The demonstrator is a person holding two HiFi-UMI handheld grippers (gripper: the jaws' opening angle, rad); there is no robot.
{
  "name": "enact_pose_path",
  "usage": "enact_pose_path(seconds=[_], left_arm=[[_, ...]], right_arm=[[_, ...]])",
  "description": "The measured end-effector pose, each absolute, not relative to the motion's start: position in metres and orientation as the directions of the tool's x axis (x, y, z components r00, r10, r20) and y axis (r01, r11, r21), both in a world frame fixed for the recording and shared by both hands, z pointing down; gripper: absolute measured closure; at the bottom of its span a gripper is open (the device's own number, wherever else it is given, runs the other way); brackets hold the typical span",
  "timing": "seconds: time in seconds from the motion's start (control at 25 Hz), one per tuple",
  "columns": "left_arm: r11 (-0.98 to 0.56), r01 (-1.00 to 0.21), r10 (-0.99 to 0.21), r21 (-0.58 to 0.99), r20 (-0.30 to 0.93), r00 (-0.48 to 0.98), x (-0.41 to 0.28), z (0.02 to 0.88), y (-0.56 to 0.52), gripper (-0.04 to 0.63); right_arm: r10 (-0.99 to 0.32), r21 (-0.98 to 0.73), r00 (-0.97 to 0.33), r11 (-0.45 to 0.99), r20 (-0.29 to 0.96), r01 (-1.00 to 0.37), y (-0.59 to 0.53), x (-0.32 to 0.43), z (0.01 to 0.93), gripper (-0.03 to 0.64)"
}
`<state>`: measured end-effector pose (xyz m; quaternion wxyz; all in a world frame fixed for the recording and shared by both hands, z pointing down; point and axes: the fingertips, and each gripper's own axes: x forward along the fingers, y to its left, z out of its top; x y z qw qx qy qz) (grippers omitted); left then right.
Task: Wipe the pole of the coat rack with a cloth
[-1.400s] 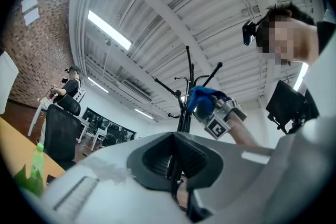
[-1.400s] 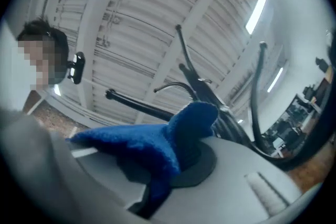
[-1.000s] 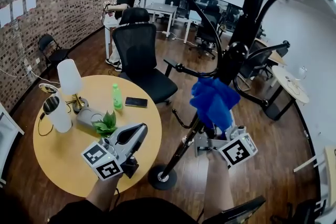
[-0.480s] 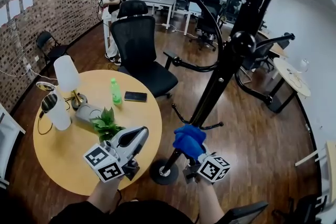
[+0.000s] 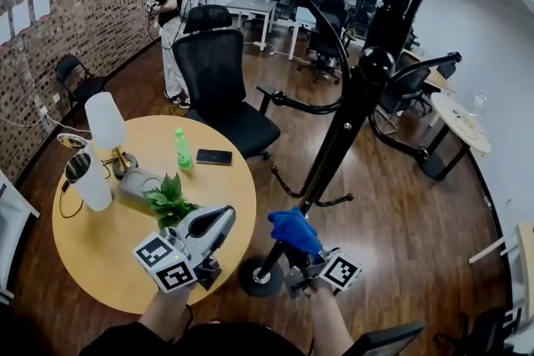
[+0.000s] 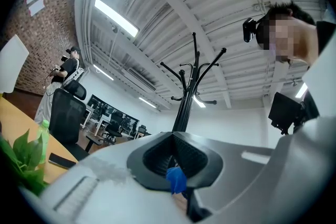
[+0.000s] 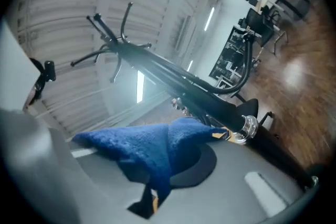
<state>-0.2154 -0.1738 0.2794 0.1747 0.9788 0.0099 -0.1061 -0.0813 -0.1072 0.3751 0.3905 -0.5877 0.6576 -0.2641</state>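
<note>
Head view, left to right: round wooden tabletop at left. It carries a white lamp, a white kettle, a small green plant, a green bottle and a dark phone. Bottle upright, phone flat just beside it.

Left hand-held gripper hangs over the tabletop's near right edge, pointing up and right toward the rack. Left gripper view: jaws together, nothing between them. The blue cloth shows far off through the small gap in the pads.

Behind the tabletop stands a black office chair. Further back, by the brick wall, is a person.

Centre: black coat rack pole rises from its round base on the wood floor and slants up to the right in this view. Its curved hooks spread at the top.

Blue cloth sits low on the pole, just above the base, against the pole's right side. Right hand-held gripper is just below and right of the cloth. Right gripper view: jaws clamped on the cloth, one corner sticking out to the left and the bulk lying against the dark pole near a chrome collar.

Right: more desks and chairs well apart from the rack.
</note>
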Motion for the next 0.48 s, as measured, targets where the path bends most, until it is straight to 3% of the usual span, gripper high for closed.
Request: enact_pose_path(seconds=[0.16, 0.48], left_arm=[[-0.943, 0.059, -0.017, 0.329, -0.224, 0.975, -0.221, 0.276, -0.175, 0.595], [-0.950, 0.045, -0.040, 0.310, -0.262, 0.964, -0.234, 0.264, -0.186, 0.595]], right_arm=[[-0.963, -0.749, 0.082, 0.143, -0.255, -0.647, -0.109, -0.051, 0.335, 0.596], [-0.863, -0.394, 0.001, 0.230, -0.505, -0.890, -0.114, -0.048, 0.154, 0.595]])
